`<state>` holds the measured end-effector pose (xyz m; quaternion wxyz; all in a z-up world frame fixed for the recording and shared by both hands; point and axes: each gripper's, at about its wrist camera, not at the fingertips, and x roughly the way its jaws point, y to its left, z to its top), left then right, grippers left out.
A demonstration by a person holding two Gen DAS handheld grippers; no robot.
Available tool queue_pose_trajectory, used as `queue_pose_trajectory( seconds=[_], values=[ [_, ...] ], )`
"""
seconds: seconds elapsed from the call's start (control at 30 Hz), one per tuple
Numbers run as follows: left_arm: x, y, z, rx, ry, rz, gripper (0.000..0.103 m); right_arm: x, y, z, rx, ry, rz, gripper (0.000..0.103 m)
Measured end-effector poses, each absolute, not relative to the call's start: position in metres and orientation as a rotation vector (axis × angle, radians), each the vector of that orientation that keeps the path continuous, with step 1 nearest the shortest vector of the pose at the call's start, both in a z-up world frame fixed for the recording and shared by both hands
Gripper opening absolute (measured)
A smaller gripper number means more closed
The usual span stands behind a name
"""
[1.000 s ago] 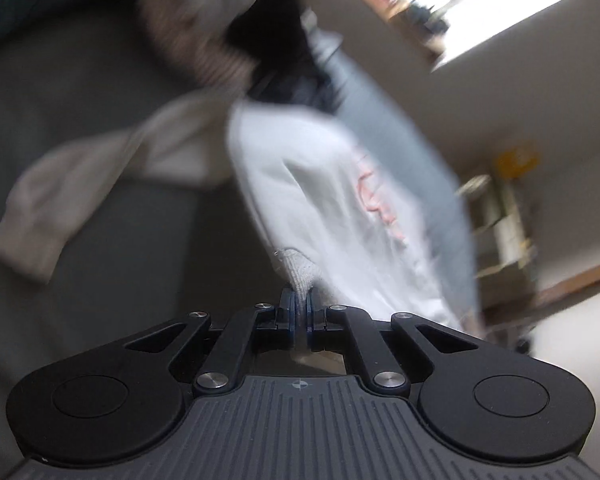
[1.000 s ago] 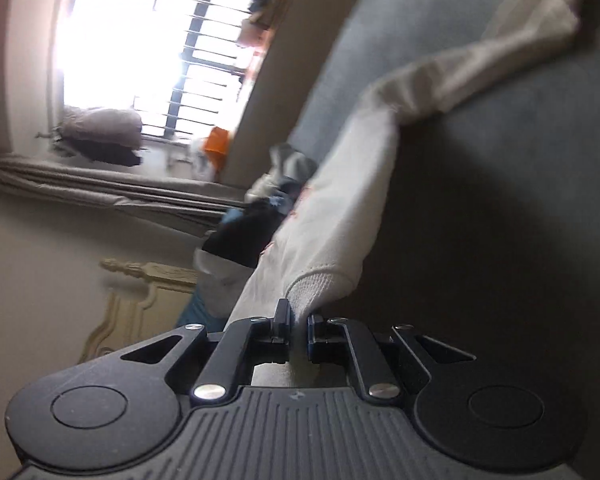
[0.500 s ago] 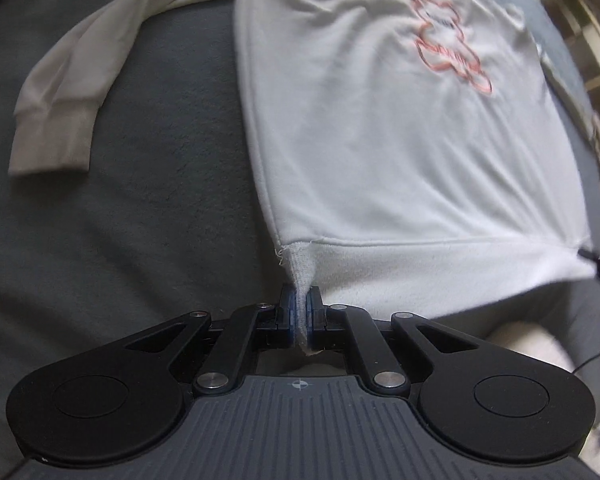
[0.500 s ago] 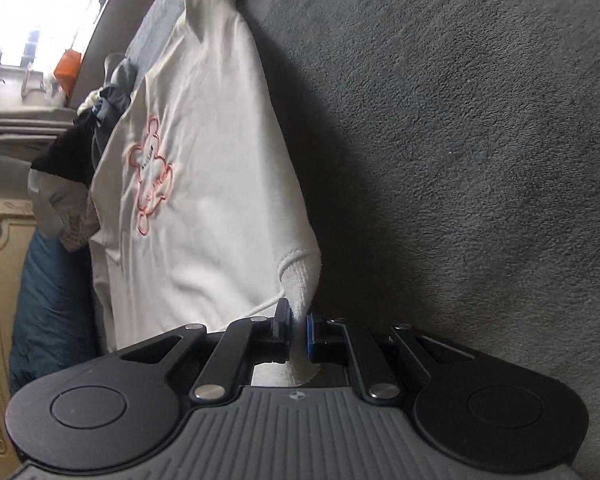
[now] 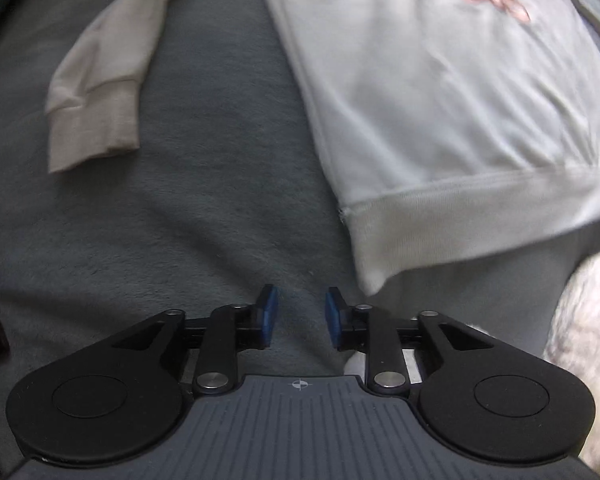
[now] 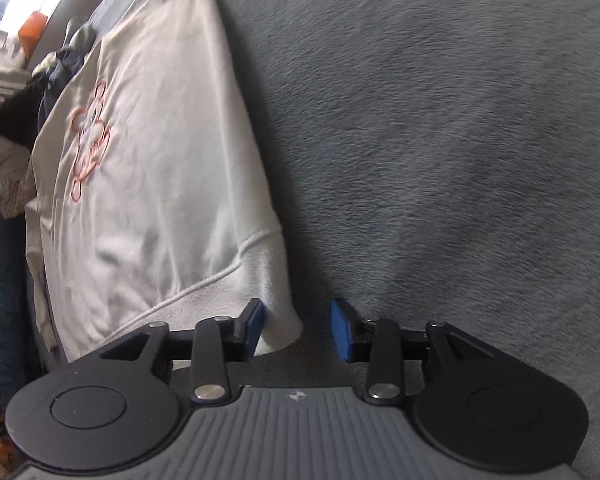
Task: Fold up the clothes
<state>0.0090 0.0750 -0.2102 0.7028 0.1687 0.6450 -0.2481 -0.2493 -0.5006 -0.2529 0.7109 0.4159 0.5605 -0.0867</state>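
I am watching my left claw (image 5: 298,314) hanging released over bare grey bedding (image 5: 204,216), its jaws having just been opening with nothing between them — the sweatshirt (image 5: 440,92) is lying just ahead and to its right, hem corner nearest. My right claw (image 6: 298,330) is also standing released, jaws having just been opening; the other hem corner is sagging between its pads, resting against the left one without being pinched. The body is stretching lengthwise away from both claws, print side up, with one sleeve (image 5: 100,80) lying spread well out to the left. I am judging that sleeve the next fold, and my left claw the nearer.
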Motion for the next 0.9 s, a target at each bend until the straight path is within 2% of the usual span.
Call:
queue_pose_trajectory(
  seconds=[0.13, 0.33, 0.4, 0.43, 0.47, 0.5, 0.57, 0.7, 0.77, 0.9],
  values=[
    [0.016, 0.078, -0.201, 0.21, 1.391, -0.569, 0.044, -0.264, -0.514, -0.253, 1.045, 1.139, -0.229, 0.048],
    [0.017, 0.059, -0.219, 0.157, 1.407, -0.616, 0.045, -0.267, -0.511, -0.269, 1.188, 1.074, -0.23, 0.049],
    [0.014, 0.051, -0.223, 0.192, 1.396, -0.619, 0.042, -0.265, -0.505, -0.274, 1.21, 1.07, -0.223, 0.049],
    [0.012, 0.048, -0.225, 0.219, 1.382, -0.614, 0.024, -0.263, -0.501, -0.275, 1.205, 1.076, -0.225, 0.049],
    [0.009, 0.045, -0.226, 0.245, 1.368, -0.609, 0.004, -0.261, -0.496, -0.275, 1.172, 1.088, -0.234, 0.042],
    [0.007, 0.044, -0.226, 0.27, 1.352, -0.603, 0.003, -0.259, -0.492, -0.272, 1.126, 1.101, -0.244, 0.038],
    [0.006, 0.046, -0.22, 0.28, 1.34, -0.605, 0.001, -0.255, -0.486, -0.266, 1.058, 1.129, -0.246, 0.008],
    [0.011, 0.059, -0.203, 0.244, 1.368, -0.614, 0.001, -0.248, -0.478, -0.241, 0.959, 1.142, -0.205, 0.008],
    [0.015, 0.062, -0.211, 0.301, 1.384, -0.572, 0.001, -0.244, -0.474, -0.232, 0.909, 1.159, -0.202, 0.008],
    [0.02, 0.071, -0.233, 0.356, 1.447, -0.486, 0.003, -0.235, -0.47, -0.251, 0.838, 1.271, -0.264, 0.01]
  ],
)
